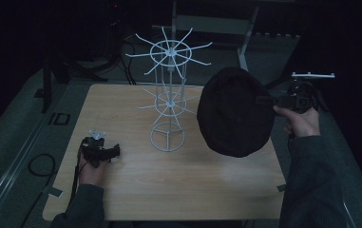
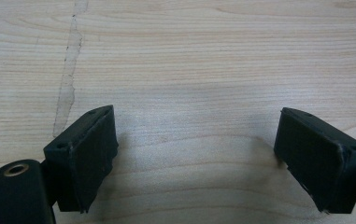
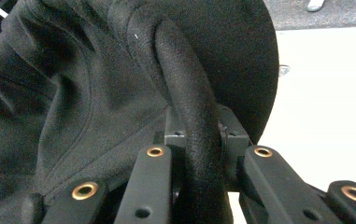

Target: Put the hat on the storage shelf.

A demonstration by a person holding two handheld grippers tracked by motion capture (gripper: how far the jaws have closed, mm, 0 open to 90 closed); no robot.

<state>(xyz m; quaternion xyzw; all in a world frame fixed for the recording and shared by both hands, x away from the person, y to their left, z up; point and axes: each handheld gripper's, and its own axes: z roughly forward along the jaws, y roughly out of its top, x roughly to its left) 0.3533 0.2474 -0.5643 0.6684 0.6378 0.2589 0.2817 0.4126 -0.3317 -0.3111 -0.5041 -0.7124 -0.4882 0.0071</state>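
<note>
Right gripper, jaws clamped on the rolled edge of a black cap held in the air above the table's right side, just beside a white wire rack standing mid-table; left gripper, jaws wide and empty, low over the table's near left.
</note>
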